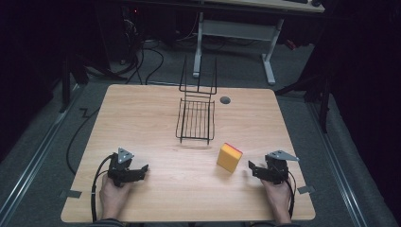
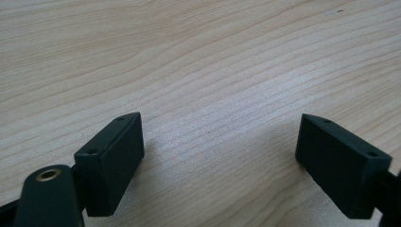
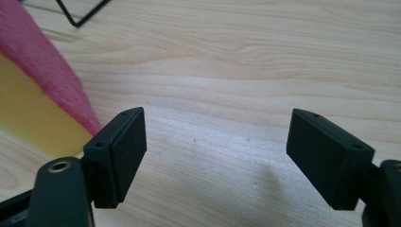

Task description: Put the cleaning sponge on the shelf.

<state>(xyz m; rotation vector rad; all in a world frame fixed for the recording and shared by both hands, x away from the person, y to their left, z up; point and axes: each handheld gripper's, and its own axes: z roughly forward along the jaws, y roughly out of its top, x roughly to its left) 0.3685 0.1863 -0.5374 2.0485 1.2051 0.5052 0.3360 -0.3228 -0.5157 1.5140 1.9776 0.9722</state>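
A yellow sponge with a red-pink top [image 1: 229,157] stands on edge on the wooden table [image 1: 156,118], right of centre. In the right gripper view the sponge [image 3: 33,99] lies at the far left, just beyond the left jaw. A black wire rack [image 1: 196,118] sits at the table's middle back, and its corner [image 3: 78,16] shows in the right gripper view. My left gripper [image 1: 142,169] rests low at the front left, open, with bare wood between its jaws [image 2: 220,156]. My right gripper [image 1: 252,169] is open at the front right, a little right of the sponge [image 3: 215,151].
A grey round grommet [image 1: 225,100] sits in the table near the back, right of the rack. Beyond the table stand a white desk frame [image 1: 234,38] and loose cables on the dark floor. Bare wood lies between the two grippers.
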